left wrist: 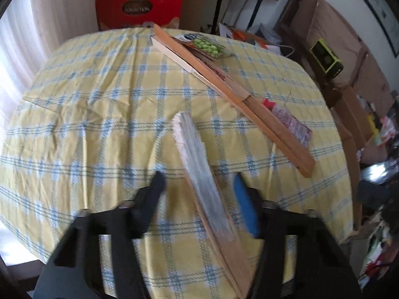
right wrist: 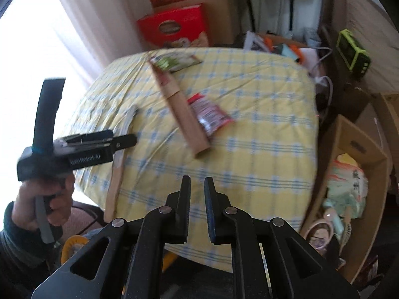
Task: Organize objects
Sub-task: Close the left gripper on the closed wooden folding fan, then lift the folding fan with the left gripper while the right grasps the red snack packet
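Fan, folded point(left wrist: 199, 169): lying on checked surface point(left wrist: 99, 104) between left gripper point(left wrist: 199, 186) fingers, spread, not pinching. Right gripper point(right wrist: 197, 184) fingers slightly parted, empty. Recommended: close squarely across the slats before lifting.

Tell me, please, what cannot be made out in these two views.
Grey fan, left wrist view: near end hidden behind the left tool.
Red packet, right wrist view: print blurred; left wrist view: partly behind the wooden fan.
Cardboard box, right wrist view: contents blurred and too small to name.
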Motion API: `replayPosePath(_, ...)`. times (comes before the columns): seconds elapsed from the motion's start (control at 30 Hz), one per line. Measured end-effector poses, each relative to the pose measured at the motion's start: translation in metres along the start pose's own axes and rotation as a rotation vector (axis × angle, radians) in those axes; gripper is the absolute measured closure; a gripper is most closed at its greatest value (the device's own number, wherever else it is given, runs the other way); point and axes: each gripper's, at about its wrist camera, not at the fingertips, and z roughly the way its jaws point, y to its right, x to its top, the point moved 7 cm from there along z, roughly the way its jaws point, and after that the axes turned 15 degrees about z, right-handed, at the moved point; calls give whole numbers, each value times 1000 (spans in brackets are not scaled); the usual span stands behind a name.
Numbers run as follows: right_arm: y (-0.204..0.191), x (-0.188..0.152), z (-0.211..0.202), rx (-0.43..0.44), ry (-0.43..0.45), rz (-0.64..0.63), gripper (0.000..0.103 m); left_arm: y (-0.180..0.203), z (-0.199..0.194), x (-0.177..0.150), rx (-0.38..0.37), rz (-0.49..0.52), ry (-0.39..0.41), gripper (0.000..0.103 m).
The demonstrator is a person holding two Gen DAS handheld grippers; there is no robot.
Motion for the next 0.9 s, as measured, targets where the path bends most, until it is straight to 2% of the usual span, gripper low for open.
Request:
replayPosePath(0.03, 3, 4, -2, -4, 10, 4, 86, -2, 0, 0, -17, -9, 4, 78)
replayPosePath(0.1, 9, 8, -5, -20, 23, 11, 82, -9, -1, 0, -67, -49, 9, 80)
replayPosePath(0.17, 15, 10, -3, -58, 38, 5, 65, -17, -2, -2, -113, -94, 14, 82)
replayPosePath(0.3, 21, 21, 23, -135, 51, -85, 64, -27, -11, -2, -146, -139, 41, 83)
replayPosePath(0.37, 17, 32, 35, -169, 88, -169, 64, -29, -15, -2, -147, -143, 51, 83)
replayPosePath(0.43, 14, 41, 47, -162, 106, -214, 64, -33, -19, 0, -143, -143, 63, 83)
replayPosePath(0.6, -2, 51, 76, -162, 86, -317, 64, -40, -23, 4, -108, -131, 83, 83)
replayPosePath(0.67, -7, 49, 82, -162, 76, -340, 58, -46, -23, 4, -96, -134, 85, 83)
replayPosePath(0.77, -26, 32, 90, -116, 25, -383, 56, -50, -20, 4, -91, -142, 83, 83)
replayPosePath(0.83, -44, 16, 90, -75, 15, -439, 56, -51, -18, 3, -87, -142, 81, 83)
replayPosePath(0.9, -52, 11, 89, -84, 33, -478, 57, -51, -17, 2, -81, -139, 80, 83)
